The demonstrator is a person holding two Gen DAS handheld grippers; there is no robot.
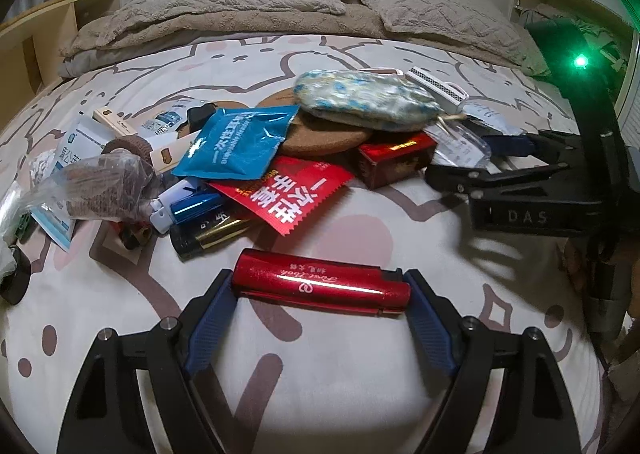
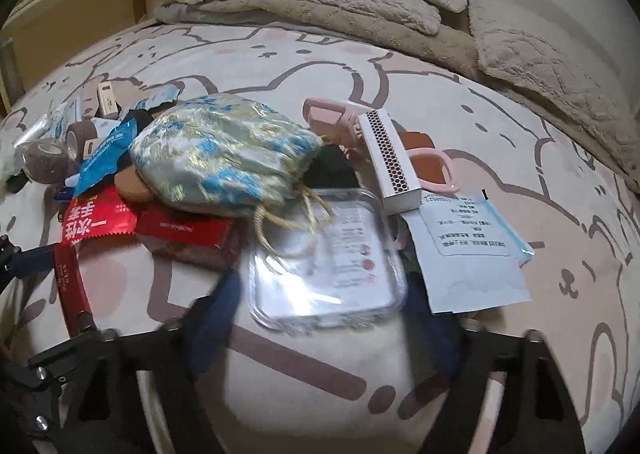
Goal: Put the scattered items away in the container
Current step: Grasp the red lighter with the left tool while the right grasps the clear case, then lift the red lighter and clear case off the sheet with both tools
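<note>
Scattered items lie heaped on the bed sheet (image 1: 360,394), which is pale w/ brown cartoon outlines. No container for them shows in either view.

Left gripper (image 1: 320,290) – its blue pads touch both ends of a red lighter (image 1: 320,284) that lies crosswise on the sheet, near the camera. Clamped on it end to end, as far as the left view shows.

Right gripper (image 2: 324,318) – its blue fingers (image 2: 212,318) are blurred and stand on either side of a clear plastic case (image 2: 328,258) w/ a printed sheet inside. Can't tell whether the pads press on the case or only flank it, so grip unclear.

Farther back in the left view: a red packet (image 1: 292,194) w/ white characters, a blue pouch (image 1: 236,142) partly over a cork mat (image 1: 320,138), and a flowered drawstring bag (image 1: 364,100) resting on that mat. A dark red box (image 1: 396,162) sits just right of the packet. To the left, a blue lighter (image 1: 188,206) and a black-and-gold tube (image 1: 204,234) lie side by side, near a roll in clear wrap (image 1: 92,190).

In the right view a white box w/ a honeycomb-dotted side (image 2: 390,158) lies right of the bag, beside a pale paper sachet (image 2: 472,250). Beige blankets (image 2: 320,6) and pillows are piled at the far end of the bed.
</note>
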